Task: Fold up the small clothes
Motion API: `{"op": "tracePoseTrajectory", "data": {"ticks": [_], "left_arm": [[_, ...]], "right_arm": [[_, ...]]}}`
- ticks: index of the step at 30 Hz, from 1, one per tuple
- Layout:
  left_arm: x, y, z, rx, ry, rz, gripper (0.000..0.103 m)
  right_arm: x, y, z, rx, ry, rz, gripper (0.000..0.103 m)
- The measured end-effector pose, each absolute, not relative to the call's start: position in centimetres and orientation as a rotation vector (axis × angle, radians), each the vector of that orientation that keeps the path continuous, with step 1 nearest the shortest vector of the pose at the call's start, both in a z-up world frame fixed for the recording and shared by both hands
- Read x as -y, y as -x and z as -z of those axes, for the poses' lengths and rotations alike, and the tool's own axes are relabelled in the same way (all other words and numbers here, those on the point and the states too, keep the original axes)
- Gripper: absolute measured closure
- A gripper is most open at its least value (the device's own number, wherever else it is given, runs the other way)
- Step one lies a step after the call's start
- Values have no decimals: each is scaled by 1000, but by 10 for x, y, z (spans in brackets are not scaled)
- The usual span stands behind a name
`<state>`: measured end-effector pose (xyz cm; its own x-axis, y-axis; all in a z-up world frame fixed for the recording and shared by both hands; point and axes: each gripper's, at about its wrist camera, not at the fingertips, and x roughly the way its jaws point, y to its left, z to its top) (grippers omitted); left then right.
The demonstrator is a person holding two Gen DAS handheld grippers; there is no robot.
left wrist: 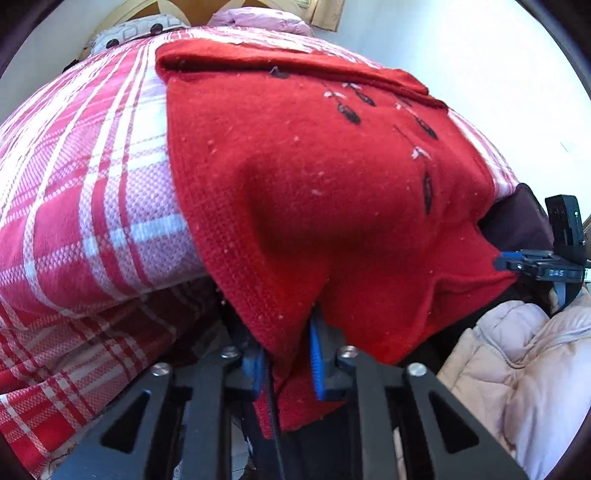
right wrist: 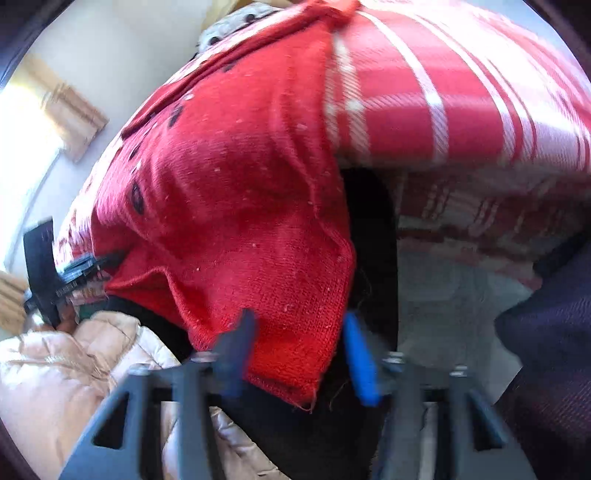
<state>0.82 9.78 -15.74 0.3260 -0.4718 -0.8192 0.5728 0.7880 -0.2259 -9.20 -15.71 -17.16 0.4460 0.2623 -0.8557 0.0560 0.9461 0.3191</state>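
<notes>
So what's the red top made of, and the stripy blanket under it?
The red top looks like knitted wool or acrylic yarn: matte, with visible stitch rows and pale lint specks. The checked red-and-white blanket looks like woven cotton, with a coarse criss-cross weave and no shine. Neither fibre is certain from looks alone.

The red knitted garment (left wrist: pixel 314 177) is lying on the red-and-white checked blanket (left wrist: pixel 85 177), its near edge hanging over the blanket's front, with the pale pink quilted jacket (left wrist: pixel 517 369) sitting below to its right and a spotted pillow (left wrist: pixel 136 31) lying behind.
</notes>
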Motion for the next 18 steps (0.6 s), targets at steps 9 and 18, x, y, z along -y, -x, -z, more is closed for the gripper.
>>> {"op": "tracePoseTrajectory", "data": {"ticks": [9, 18], "left_arm": [[-129, -15, 91, -974, 133, 839, 95], [-151, -79, 24, -799, 335, 762, 95]], "right_arm": [[163, 93, 117, -976, -529, -325, 93], [200, 22, 45, -731, -744, -431, 93]]}}
